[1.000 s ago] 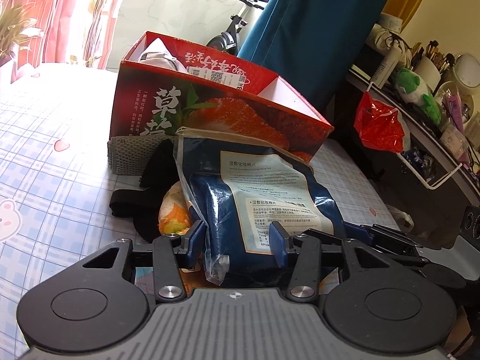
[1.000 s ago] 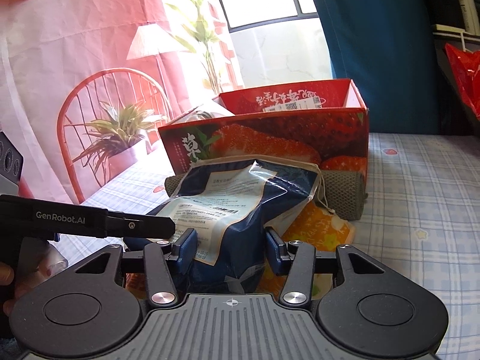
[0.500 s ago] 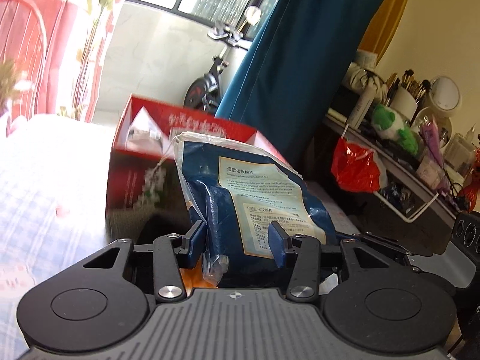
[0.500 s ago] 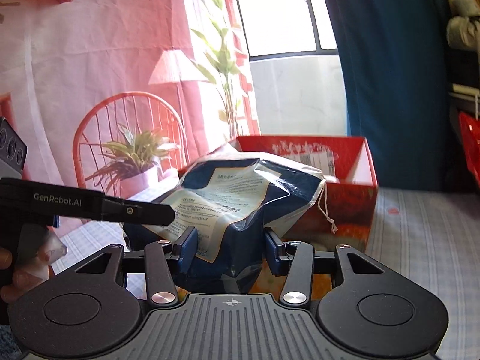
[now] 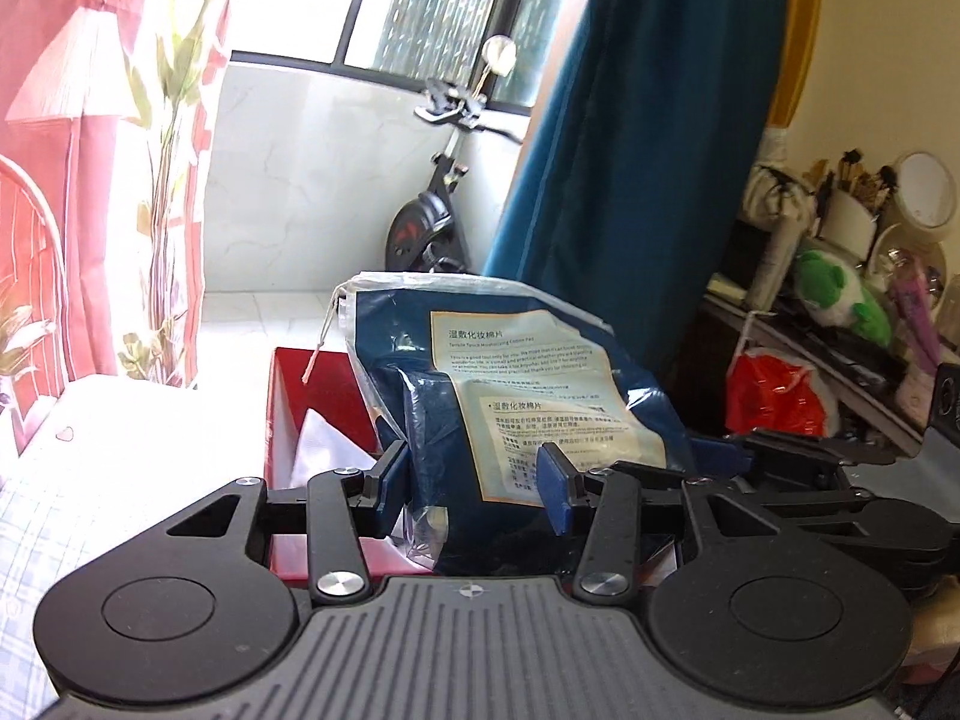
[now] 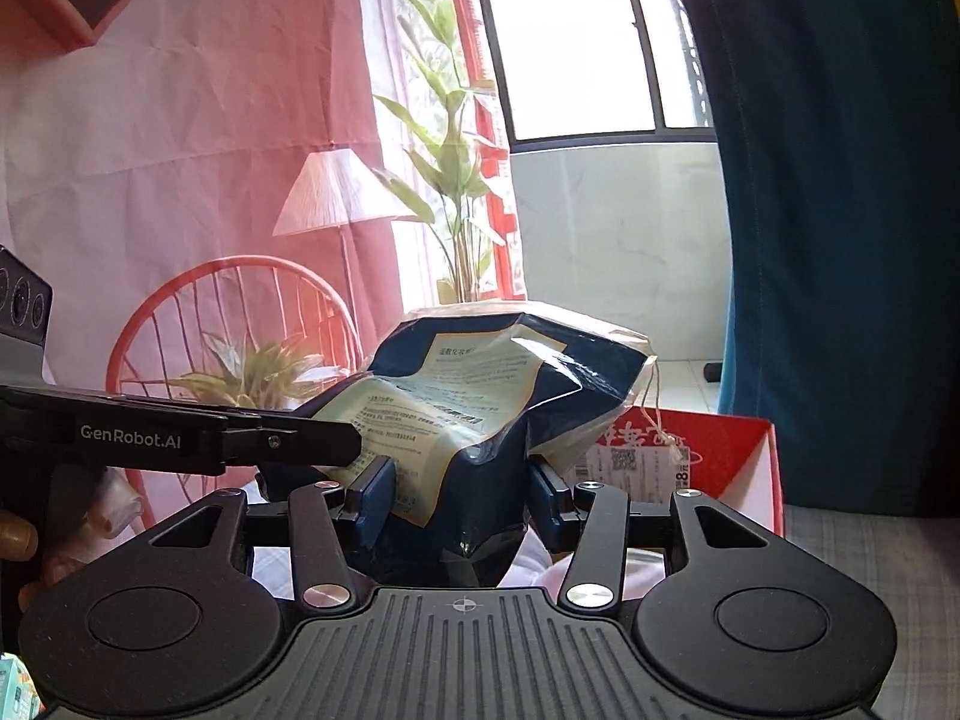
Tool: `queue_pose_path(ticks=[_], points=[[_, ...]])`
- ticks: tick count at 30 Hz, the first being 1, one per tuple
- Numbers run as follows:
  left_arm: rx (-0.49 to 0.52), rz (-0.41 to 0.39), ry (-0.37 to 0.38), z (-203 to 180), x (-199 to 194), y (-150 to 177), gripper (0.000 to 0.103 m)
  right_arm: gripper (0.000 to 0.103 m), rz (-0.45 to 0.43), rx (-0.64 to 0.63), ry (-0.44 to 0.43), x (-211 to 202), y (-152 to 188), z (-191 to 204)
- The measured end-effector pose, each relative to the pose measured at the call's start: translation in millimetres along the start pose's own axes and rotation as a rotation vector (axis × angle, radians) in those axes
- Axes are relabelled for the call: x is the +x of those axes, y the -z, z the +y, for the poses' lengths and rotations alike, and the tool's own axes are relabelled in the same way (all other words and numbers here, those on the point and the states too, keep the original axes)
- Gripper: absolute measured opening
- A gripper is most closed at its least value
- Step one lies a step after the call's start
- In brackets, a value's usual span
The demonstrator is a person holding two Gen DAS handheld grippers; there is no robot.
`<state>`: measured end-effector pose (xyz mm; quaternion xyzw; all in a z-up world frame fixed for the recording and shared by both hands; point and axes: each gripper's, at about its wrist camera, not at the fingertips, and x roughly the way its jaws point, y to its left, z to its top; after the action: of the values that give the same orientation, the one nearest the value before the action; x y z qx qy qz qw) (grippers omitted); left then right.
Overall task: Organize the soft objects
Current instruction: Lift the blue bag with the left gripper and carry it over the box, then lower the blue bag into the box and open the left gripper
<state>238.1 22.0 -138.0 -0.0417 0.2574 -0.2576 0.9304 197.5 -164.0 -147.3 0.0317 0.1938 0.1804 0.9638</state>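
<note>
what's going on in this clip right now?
A person holds a claw in each hand, and both the left claw and the right claw are clamped on the same blue plastic bag of cotton pads. The bag is up in the air, above the open red cardboard box on the checked tablecloth. Nothing has been let go: the bag is not in the box yet.

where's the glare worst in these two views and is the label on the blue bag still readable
Left wrist view: the sunlit table beside the red box is blown out white; the blue bag label headings read, the fine print is too small. Right wrist view: the window is overexposed, and glare on the bag's plastic washes out part of the label.
</note>
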Motion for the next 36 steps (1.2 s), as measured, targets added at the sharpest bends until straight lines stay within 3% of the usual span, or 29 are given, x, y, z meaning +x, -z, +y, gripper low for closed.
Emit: queue_pose_path(ticks=[6, 15, 19, 24, 30, 33, 36], points=[[-0.071, 0.141, -0.039, 23.0, 60.0, -10.4, 0.048, 0.044, 0.126, 0.059, -0.014, 63.3, -8.9, -26.1], [-0.018, 0.319, -0.123, 33.5, 110.2, 4.7, 0.048, 0.039, 0.359, 0.244, 0.008, 135.4, 15.2, -56.6], [0.067, 0.363, -0.165, 30.8, 124.7, -0.2, 0.048, 0.036, 0.424, 0.331, 0.033, 155.1, 26.4, -66.9], [0.103, 0.361, -0.183, 31.7, 129.0, 0.1, 0.047, 0.035, 0.495, 0.408, 0.055, 172.9, 32.6, -74.6], [0.123, 0.35, -0.184, 27.3, 127.2, 2.8, 0.047, 0.034, 0.557, 0.385, 0.081, 181.7, 32.8, -72.2], [0.128, 0.325, -0.184, 27.1, 120.6, 2.0, 0.048, 0.035, 0.558, 0.381, 0.1, 179.2, 33.5, -70.3], [0.135, 0.279, -0.187, 27.1, 108.9, -3.4, 0.05, 0.04, 0.505, 0.339, 0.141, 168.5, 30.2, -64.5]])
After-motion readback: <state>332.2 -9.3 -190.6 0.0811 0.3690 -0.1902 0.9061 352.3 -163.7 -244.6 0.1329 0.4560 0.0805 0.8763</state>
